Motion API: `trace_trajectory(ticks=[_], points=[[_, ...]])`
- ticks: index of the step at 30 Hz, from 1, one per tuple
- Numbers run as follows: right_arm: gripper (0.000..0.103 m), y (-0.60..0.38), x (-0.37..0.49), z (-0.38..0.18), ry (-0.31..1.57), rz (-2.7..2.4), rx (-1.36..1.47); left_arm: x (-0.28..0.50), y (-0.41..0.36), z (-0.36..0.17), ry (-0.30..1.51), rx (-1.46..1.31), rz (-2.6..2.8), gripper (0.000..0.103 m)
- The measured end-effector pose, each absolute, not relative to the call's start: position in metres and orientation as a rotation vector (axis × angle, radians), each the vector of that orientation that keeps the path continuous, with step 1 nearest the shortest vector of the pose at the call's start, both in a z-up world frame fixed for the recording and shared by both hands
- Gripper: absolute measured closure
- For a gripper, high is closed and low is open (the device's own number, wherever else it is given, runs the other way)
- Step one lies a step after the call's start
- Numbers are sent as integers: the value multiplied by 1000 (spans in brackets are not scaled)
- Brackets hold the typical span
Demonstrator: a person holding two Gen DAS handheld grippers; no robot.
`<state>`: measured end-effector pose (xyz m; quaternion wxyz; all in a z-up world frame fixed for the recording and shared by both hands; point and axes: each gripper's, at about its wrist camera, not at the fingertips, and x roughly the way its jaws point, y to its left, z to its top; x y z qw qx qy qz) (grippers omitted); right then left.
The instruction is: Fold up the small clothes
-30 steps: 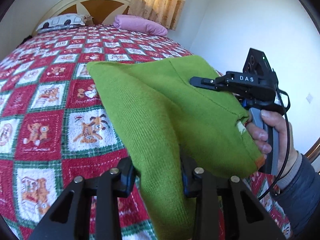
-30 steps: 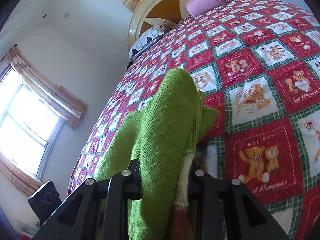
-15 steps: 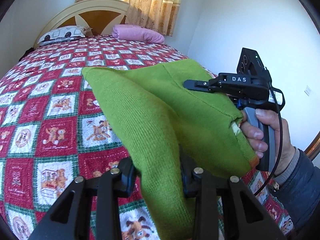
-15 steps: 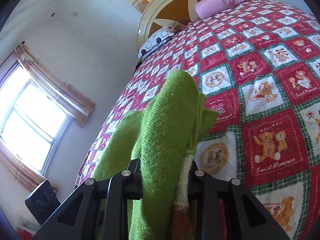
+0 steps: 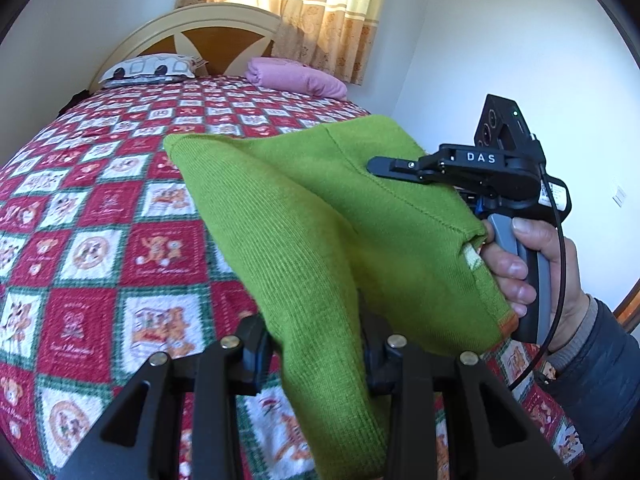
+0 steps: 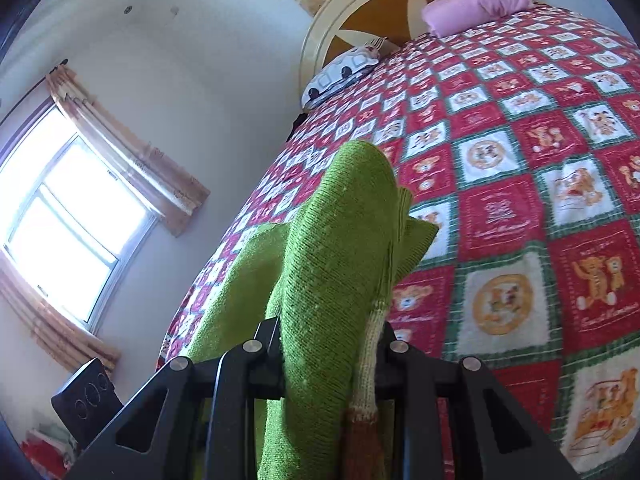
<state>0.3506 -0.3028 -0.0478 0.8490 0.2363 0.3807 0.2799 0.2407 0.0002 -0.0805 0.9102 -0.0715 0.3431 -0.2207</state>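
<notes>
Green knit, a small sweater (image 5: 320,216), hangs in the air above the bed (image 5: 100,216), pinched along one edge by the left gripper (image 5: 316,344) and along another by the right gripper (image 6: 328,356), both clamped on the cloth. Below lies a red, white and green patchwork quilt (image 6: 520,184) with bear pictures. Toward the headboard (image 5: 208,40) rest a patterned pillow (image 5: 152,66) and a pink pillow (image 5: 296,80). White walls and curtained windows (image 6: 68,216) surround the bed.

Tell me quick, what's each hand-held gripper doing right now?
Left hand-held gripper: closed on the green knitted sweater.
Right hand-held gripper: closed on the same sweater, at its striped cuff end.
</notes>
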Motion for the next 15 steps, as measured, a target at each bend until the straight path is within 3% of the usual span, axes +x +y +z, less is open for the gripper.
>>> trace_trajectory(ticks=[15], points=[[76, -221, 340, -55, 839, 716, 478, 205, 69, -86, 706, -187, -371, 68]])
